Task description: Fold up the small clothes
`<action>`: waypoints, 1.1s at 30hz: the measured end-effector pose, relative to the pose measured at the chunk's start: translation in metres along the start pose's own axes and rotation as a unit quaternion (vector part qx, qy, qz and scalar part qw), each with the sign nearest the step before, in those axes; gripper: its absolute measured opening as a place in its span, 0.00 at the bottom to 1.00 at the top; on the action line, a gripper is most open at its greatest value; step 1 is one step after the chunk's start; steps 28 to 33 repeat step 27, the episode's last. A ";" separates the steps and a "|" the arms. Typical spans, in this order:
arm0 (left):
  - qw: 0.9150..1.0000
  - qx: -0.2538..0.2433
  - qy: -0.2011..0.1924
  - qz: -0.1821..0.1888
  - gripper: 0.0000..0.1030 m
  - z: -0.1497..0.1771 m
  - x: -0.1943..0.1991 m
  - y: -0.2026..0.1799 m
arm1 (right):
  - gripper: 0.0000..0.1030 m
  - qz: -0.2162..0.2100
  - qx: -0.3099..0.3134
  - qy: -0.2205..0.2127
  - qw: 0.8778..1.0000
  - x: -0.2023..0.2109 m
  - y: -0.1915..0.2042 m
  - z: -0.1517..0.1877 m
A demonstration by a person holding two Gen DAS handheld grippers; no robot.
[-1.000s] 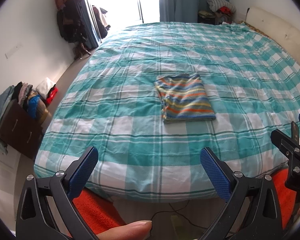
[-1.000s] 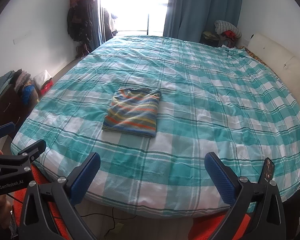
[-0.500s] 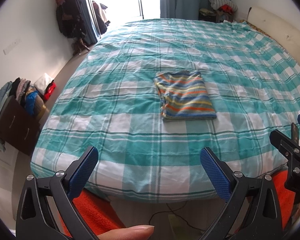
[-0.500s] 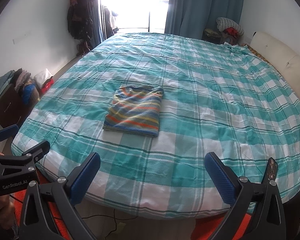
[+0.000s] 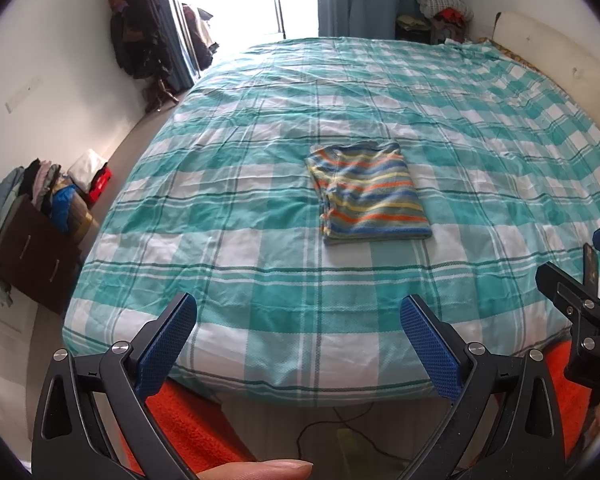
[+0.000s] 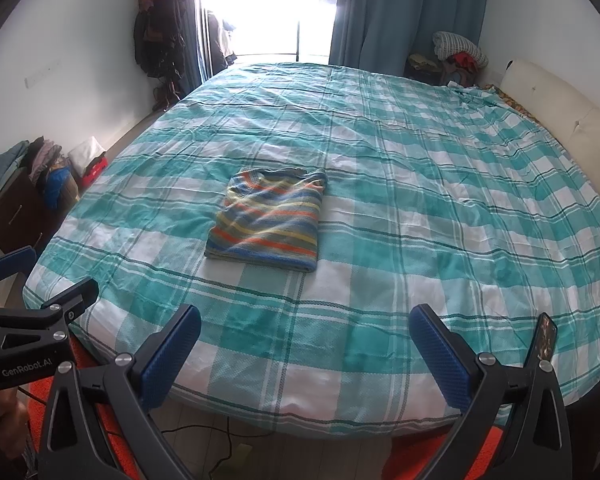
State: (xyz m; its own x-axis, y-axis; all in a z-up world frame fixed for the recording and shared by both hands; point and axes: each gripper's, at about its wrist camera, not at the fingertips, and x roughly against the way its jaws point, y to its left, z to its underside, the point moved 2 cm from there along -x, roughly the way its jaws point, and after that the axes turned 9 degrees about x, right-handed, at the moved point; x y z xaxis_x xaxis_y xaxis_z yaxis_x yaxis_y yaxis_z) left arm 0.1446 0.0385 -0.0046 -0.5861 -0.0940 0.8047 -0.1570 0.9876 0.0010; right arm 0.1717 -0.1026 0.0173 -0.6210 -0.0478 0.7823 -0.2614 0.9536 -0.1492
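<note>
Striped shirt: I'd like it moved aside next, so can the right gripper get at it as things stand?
Probably yes. The striped shirt lies folded alone on the checked bedspread, nothing on or around it. The right gripper is open and empty at the bed's near edge, with bare cover between; it would have to reach forward.

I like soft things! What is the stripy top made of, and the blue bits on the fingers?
The stripy top looks like soft knitted cotton, matte and limp, judging by its folds. The blue pads on the fingers look like textured rubber or plastic, dotted for grip.
</note>
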 end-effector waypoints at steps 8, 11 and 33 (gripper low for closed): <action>1.000 0.000 0.000 -0.001 0.99 -0.001 0.000 -0.001 | 1.00 0.000 0.000 0.000 1.000 -0.001 0.000 0.001; 1.000 -0.001 0.000 0.000 0.99 -0.001 0.000 -0.001 | 1.00 0.000 0.000 0.001 1.000 -0.001 0.000 0.000; 1.000 -0.009 -0.005 0.029 0.99 0.000 0.005 0.001 | 1.00 -0.003 -0.001 0.003 1.000 -0.006 -0.001 0.004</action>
